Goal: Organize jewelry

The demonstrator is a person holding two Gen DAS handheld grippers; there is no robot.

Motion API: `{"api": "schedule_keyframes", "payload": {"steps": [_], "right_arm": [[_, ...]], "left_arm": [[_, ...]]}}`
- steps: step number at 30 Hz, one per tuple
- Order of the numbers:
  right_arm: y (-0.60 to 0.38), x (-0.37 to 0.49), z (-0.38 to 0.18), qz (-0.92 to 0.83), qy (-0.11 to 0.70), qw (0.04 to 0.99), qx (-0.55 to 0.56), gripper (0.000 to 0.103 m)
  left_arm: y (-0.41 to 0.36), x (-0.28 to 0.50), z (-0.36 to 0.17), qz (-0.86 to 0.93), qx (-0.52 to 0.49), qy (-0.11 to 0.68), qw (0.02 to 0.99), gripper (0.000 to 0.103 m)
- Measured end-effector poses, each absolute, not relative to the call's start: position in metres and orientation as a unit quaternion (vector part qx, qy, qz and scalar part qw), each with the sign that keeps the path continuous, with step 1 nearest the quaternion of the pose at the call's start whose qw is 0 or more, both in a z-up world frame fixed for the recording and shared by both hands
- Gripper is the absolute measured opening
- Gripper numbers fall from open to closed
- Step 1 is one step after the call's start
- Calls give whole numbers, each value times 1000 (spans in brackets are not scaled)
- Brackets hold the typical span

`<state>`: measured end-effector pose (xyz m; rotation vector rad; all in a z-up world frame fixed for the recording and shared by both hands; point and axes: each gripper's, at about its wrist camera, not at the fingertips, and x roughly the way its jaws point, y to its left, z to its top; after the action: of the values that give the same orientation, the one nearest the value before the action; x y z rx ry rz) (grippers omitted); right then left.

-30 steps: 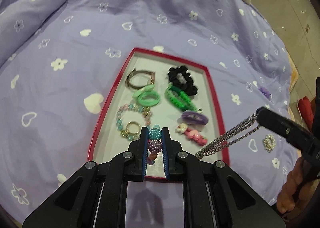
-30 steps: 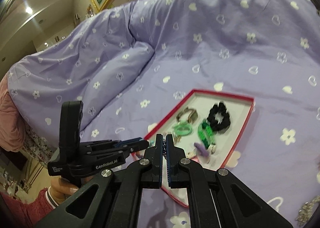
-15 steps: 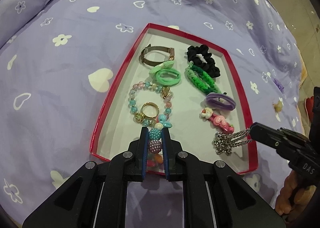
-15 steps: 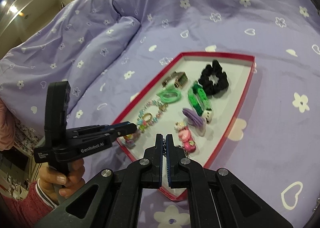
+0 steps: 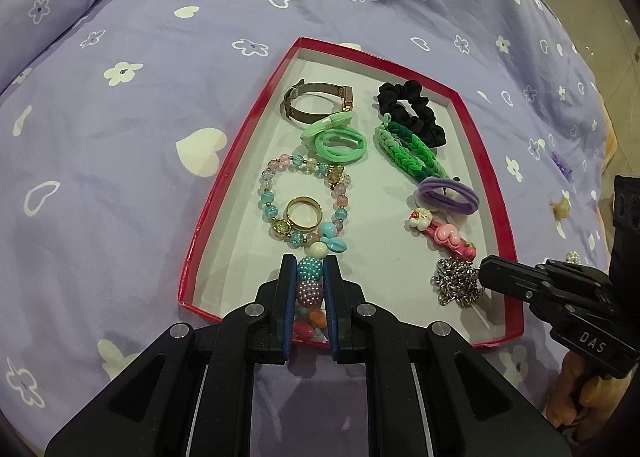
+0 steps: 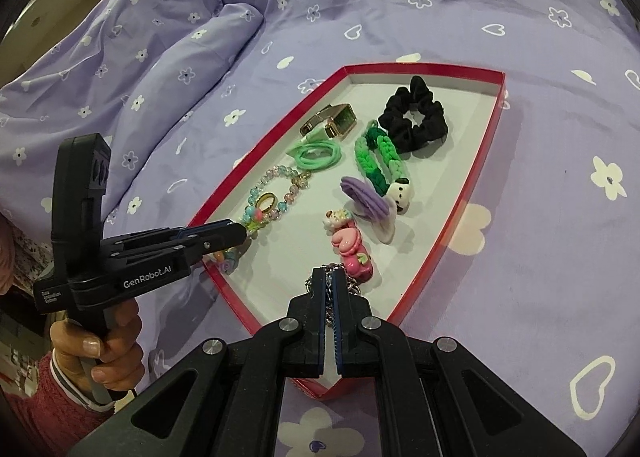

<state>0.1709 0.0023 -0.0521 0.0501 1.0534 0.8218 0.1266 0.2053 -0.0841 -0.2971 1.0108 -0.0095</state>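
Two claws work over the red-rimmed shallow tray (image 5: 498, 193) on the lavender flower-print bedspread (image 5: 120, 129). Left claw (image 5: 309, 271) pinches a chunky multicoloured bead string (image 5: 310, 277) at the near edge; right claw (image 6: 330, 277) clamps a silver chain (image 5: 456, 287) beside the pink hair clip (image 5: 448, 237). Farther in: green hair ties (image 5: 340, 141), black scrunchie (image 5: 412, 113).

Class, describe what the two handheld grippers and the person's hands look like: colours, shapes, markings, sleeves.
Both grippers are matte black with silver screws and blue-edged finger pads. The left gripper reads "GenRobot.AI"; the right gripper reads "DAS". The left hand has bare skin and a fuzzy pink sleeve with a striped cuff.
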Motion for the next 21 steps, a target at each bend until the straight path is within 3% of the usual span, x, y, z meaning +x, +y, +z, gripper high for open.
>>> {"api": "schedule_keyframes", "payload": {"steps": [3,7,12,14,17,21], "right_arm": [[2,171,-54,381,495,781,26,4],[1,172,-54,382,498,778,30,8],[0,170,-51,384,496,778,36,10],[-2,170,-49,383,493,780,40,22],[-6,167,-41,386,483,785,48,34],[-11,163,-30,384,470,793,52,34]], "left_arm": [[206,127,-84,-5,-144,484,863,12],[205,127,-83,-3,-145,484,863,25],[204,126,-82,-6,-147,484,863,30],[203,125,-79,-5,-146,482,864,41],[201,122,-76,-1,-142,479,866,46],[201,120,-72,-2,-148,477,866,51]]}}
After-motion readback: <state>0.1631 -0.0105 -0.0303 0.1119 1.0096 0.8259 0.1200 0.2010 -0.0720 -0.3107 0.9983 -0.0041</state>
